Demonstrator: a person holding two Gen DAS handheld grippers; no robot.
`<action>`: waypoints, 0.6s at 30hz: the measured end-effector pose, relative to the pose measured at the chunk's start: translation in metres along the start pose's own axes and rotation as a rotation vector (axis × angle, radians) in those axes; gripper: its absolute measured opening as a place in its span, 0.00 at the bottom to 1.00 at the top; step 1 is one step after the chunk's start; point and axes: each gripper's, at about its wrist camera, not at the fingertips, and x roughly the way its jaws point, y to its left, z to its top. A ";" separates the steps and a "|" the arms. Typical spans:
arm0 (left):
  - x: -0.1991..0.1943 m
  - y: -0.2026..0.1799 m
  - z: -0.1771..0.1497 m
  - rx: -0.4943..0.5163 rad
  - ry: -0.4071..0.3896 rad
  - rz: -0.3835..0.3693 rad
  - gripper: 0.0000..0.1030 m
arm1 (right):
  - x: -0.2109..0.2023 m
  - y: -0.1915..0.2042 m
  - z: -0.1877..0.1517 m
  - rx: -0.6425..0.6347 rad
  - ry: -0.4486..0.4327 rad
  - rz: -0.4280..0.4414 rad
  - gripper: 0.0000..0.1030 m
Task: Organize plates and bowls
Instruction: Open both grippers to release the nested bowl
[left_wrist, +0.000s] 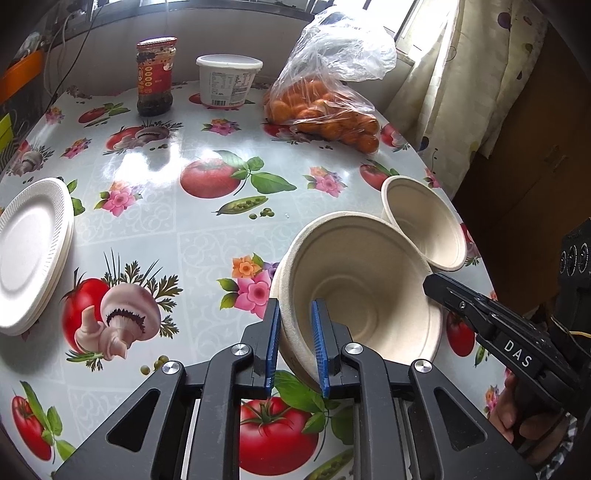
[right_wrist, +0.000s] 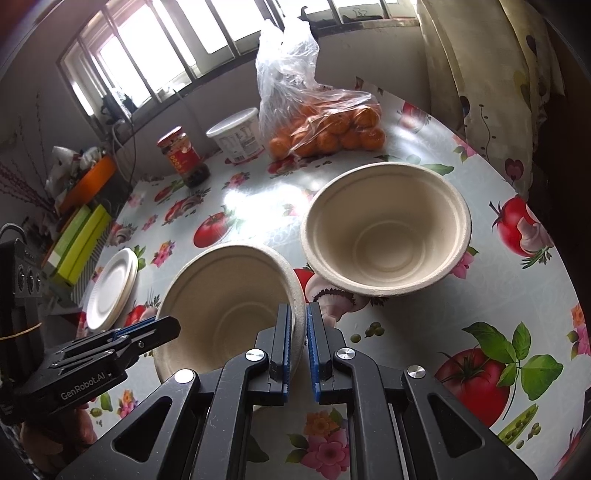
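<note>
Left hand-held gripper (left_wrist: 295, 341): clamped on near rim of tilted paper bowl (left_wrist: 364, 280), one pad inside, one outside.
Right hand-held gripper (right_wrist: 299, 350): pinching same bowl's opposite rim.
Advice: keep both pinches light to spare the soft rim; level, then lower squarely into second bowl (right_wrist: 388, 229).
Second bowl: upright on table (left_wrist: 166, 177), just beyond held bowl.
Plate stack (left_wrist: 31, 254): far left, well apart.

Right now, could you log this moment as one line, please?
left gripper: shut on near bowl | right gripper: same rim | second bowl: on table
</note>
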 end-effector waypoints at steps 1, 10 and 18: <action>0.000 -0.001 0.000 0.002 0.001 0.000 0.21 | 0.000 0.000 0.000 0.000 0.000 0.000 0.10; 0.000 -0.002 0.000 0.005 0.001 0.001 0.23 | 0.000 -0.002 -0.001 0.006 -0.001 0.003 0.11; -0.002 -0.003 0.000 0.011 -0.004 0.004 0.36 | -0.005 -0.003 0.000 0.012 -0.010 0.010 0.17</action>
